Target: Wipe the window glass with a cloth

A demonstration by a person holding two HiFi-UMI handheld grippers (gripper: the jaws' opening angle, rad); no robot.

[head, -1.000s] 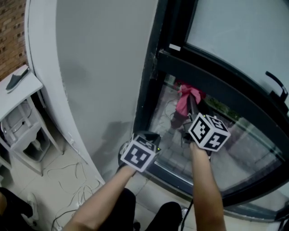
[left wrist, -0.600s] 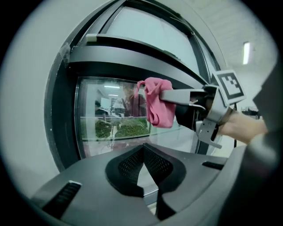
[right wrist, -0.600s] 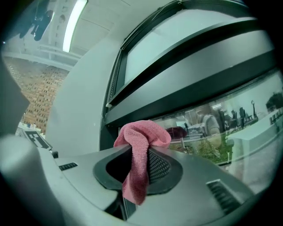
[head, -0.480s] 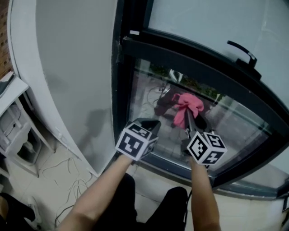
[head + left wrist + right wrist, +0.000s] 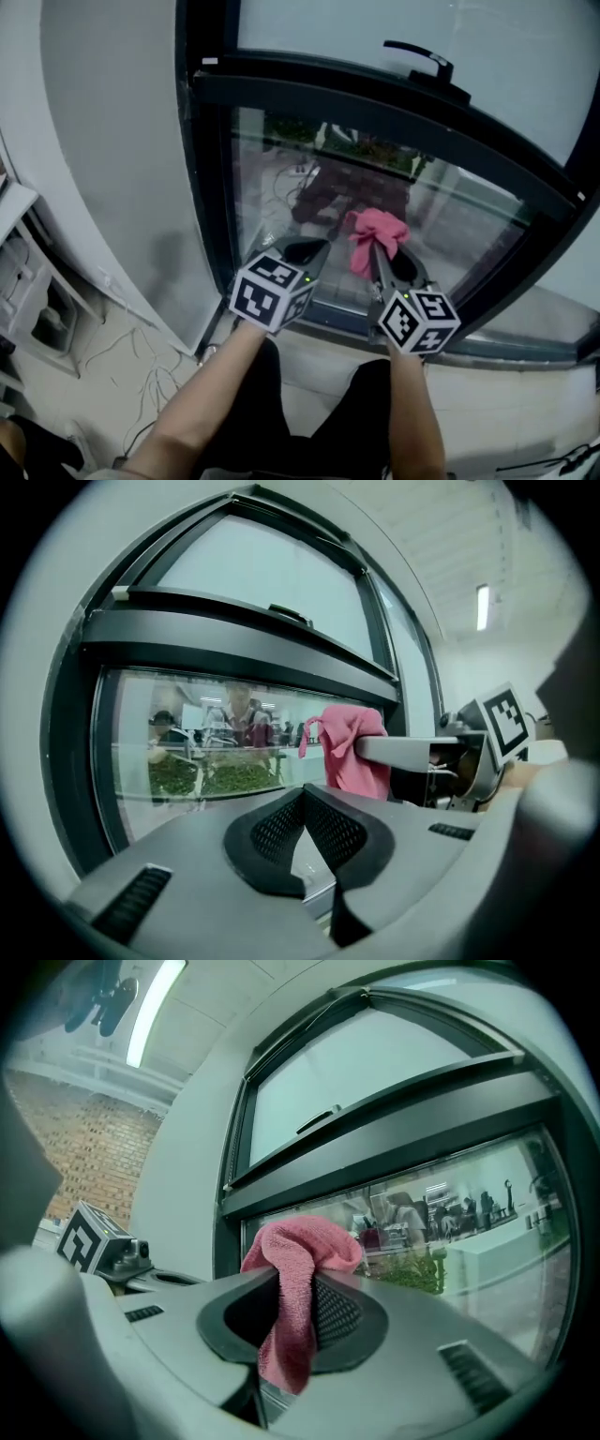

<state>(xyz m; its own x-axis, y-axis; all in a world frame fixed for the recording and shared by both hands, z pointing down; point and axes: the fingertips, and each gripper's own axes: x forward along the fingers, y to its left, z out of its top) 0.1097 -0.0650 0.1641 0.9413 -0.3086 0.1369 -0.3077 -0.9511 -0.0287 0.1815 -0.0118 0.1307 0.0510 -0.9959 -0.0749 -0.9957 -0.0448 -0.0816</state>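
The pink cloth (image 5: 376, 235) is pinched in my right gripper (image 5: 382, 251), which points at the lower pane of window glass (image 5: 450, 211). From the right gripper view the cloth (image 5: 295, 1283) bunches above the shut jaws and hangs down between them. My left gripper (image 5: 302, 250) sits beside it to the left, near the glass, with nothing in it. In the left gripper view its jaws (image 5: 302, 822) meet at the tips, and the cloth (image 5: 349, 747) shows to the right in front of the glass (image 5: 206, 742).
A dark window frame (image 5: 375, 94) crosses above the lower pane, with a black handle (image 5: 422, 56) on the upper sash. A grey wall (image 5: 103, 141) stands left. A white piece of furniture (image 5: 19, 281) and loose cables (image 5: 122, 366) lie at the left on the floor.
The head view has swung right, so the window now sits centred. Both grippers have kept together near the lower pane, the right one still holding the cloth.
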